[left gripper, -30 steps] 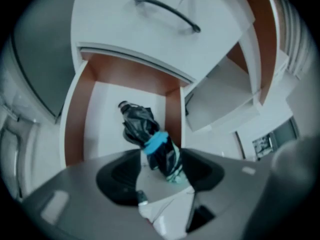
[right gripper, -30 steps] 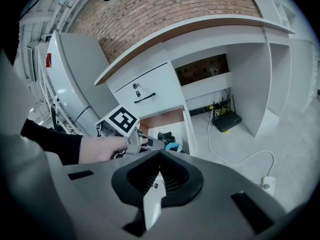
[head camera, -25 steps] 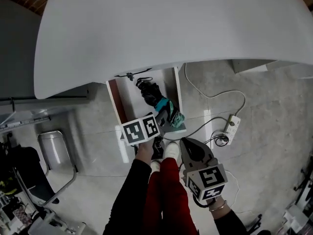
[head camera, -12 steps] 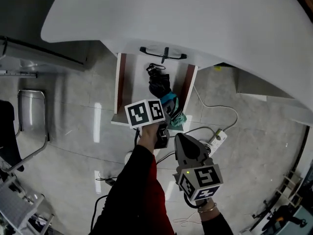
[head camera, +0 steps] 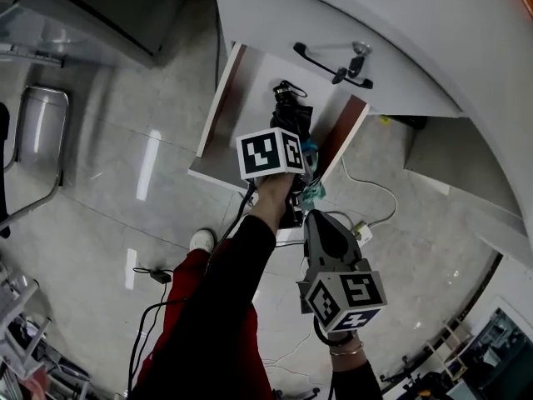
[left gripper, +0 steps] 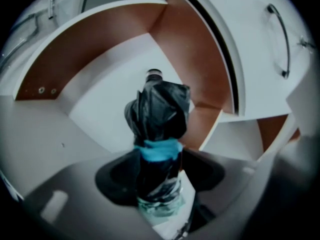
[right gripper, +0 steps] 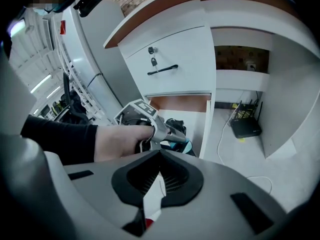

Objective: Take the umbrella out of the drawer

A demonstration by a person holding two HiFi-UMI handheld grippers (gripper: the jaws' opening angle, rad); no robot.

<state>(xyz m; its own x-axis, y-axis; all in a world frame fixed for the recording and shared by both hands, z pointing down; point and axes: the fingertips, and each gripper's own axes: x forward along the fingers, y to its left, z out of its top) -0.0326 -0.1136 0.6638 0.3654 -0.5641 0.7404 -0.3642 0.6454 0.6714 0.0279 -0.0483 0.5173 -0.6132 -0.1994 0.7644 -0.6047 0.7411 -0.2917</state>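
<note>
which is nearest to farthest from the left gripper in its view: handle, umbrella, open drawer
1. umbrella, between the jaws, centre.
2. open drawer, behind it, centre-left.
3. handle, upper right on the closed front.

An office-like workroom is suggested by a curved white desk [head camera: 400,40] with a key-locked drawer front [right gripper: 170,64], a black router [right gripper: 246,126] and white cable [right gripper: 220,134] on the pale tiled floor [head camera: 125,182], and a metal-framed chair [head camera: 37,140].
</note>
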